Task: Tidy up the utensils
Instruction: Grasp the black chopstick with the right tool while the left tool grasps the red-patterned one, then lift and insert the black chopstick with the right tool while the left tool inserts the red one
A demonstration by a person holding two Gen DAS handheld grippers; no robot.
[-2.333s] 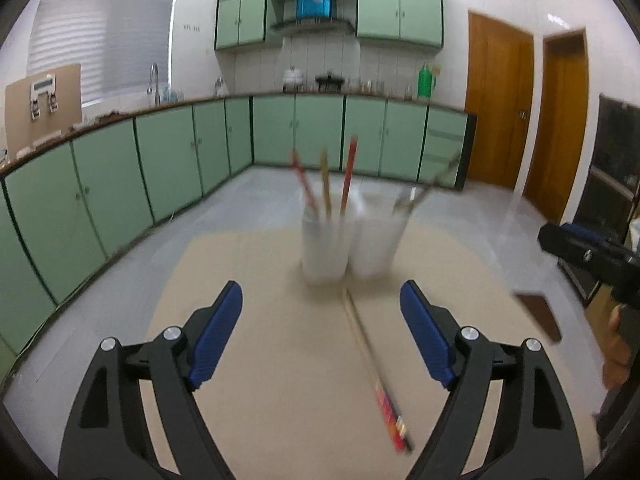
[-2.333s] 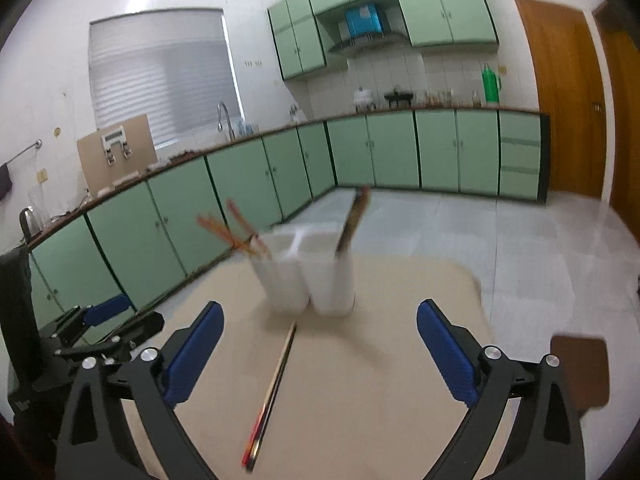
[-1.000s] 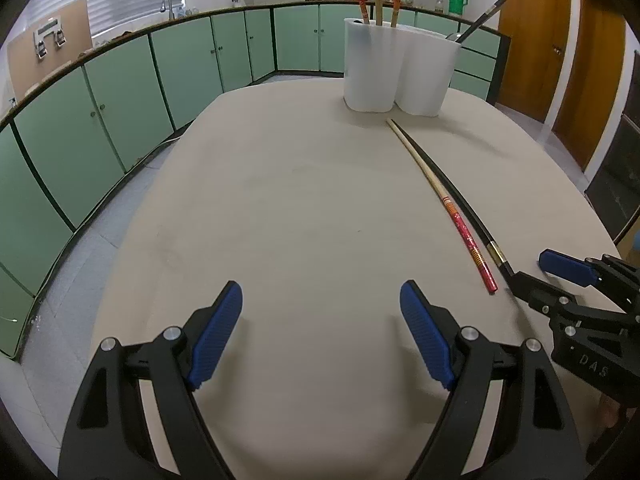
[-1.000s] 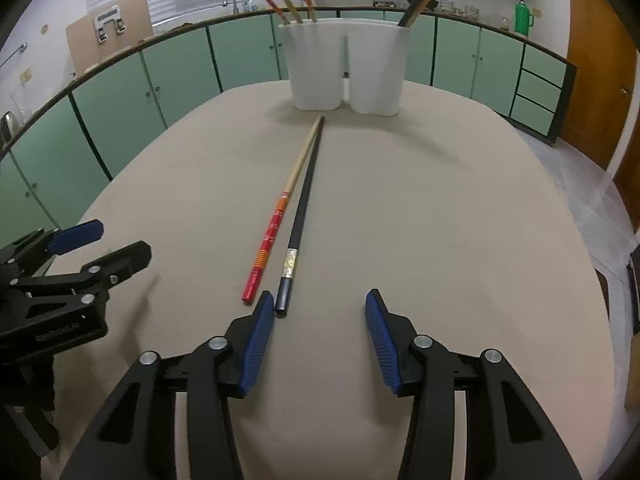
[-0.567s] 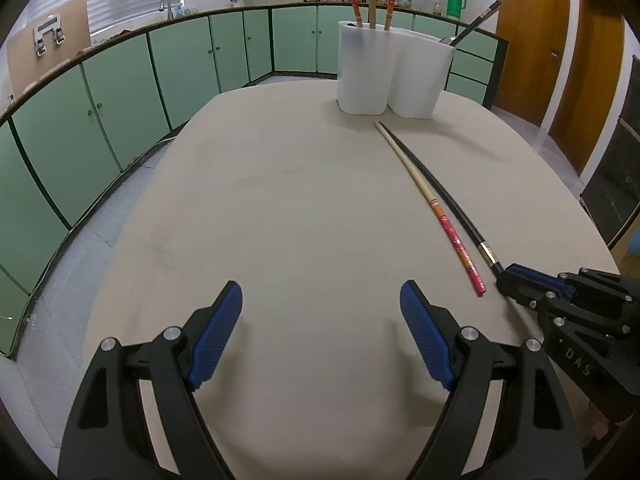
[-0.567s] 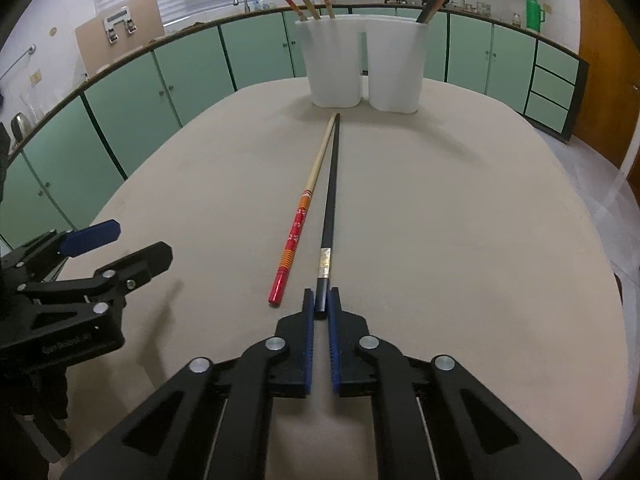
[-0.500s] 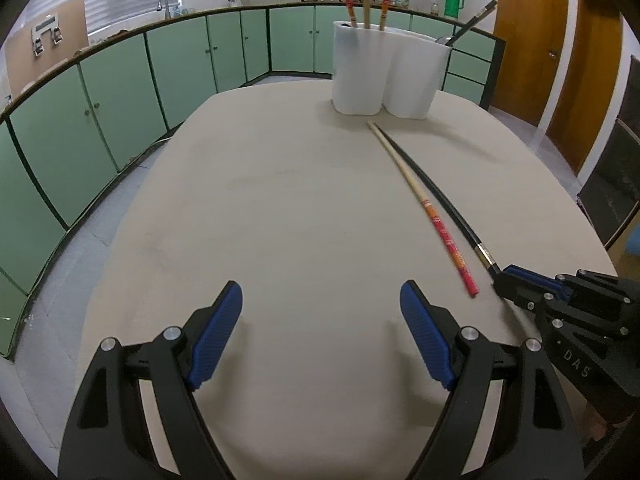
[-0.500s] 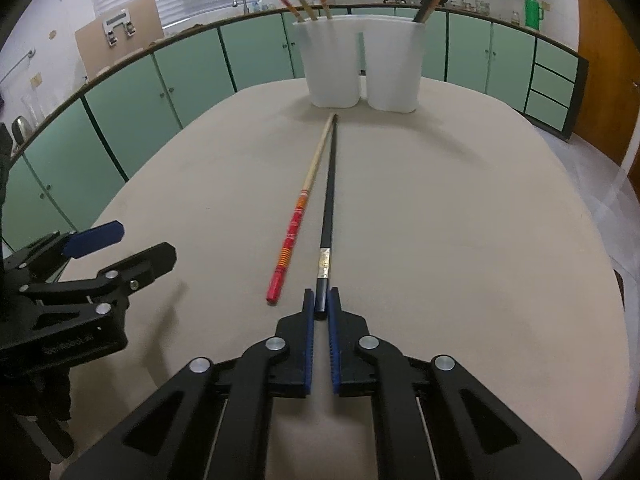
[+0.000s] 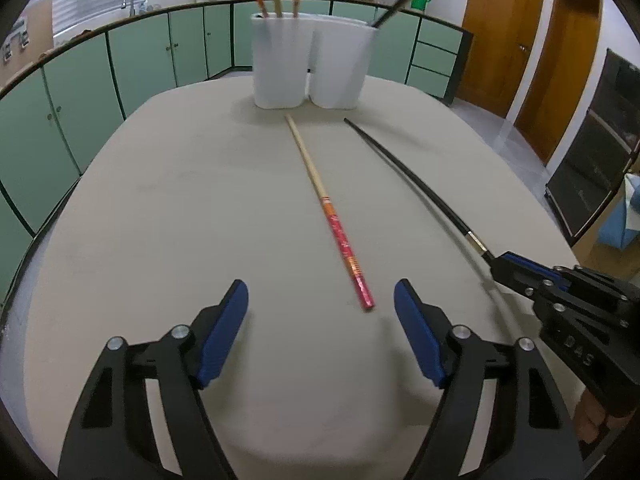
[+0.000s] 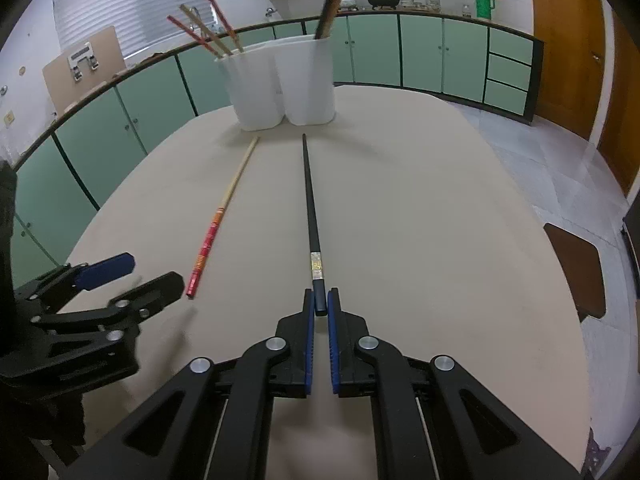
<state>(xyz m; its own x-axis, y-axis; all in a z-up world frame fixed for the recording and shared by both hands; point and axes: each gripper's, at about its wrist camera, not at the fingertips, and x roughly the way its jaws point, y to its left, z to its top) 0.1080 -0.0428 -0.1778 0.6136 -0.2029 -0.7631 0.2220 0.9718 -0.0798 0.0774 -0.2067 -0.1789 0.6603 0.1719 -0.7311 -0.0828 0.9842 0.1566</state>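
My right gripper [image 10: 319, 310] is shut on the butt end of a black chopstick [image 10: 310, 204], which points at the white two-compartment holder [image 10: 280, 84]; the chopstick also shows in the left wrist view [image 9: 408, 176]. A red-and-wood chopstick [image 9: 328, 216] lies on the beige table [image 9: 160, 220], its red end just ahead of my open, empty left gripper [image 9: 320, 308]. It also shows in the right wrist view [image 10: 222, 212]. The holder [image 9: 308, 68] has red-and-wood chopsticks in its left compartment and dark ones in its right.
The table edge curves round on all sides. Green kitchen cabinets [image 9: 160, 56] run behind, wooden doors [image 9: 500, 36] at the right. A brown stool seat [image 10: 576, 272] stands off the table's right edge.
My right gripper closed on the black chopstick and swung it away from the red one. My left gripper moved forward and right toward the red chopstick's end.
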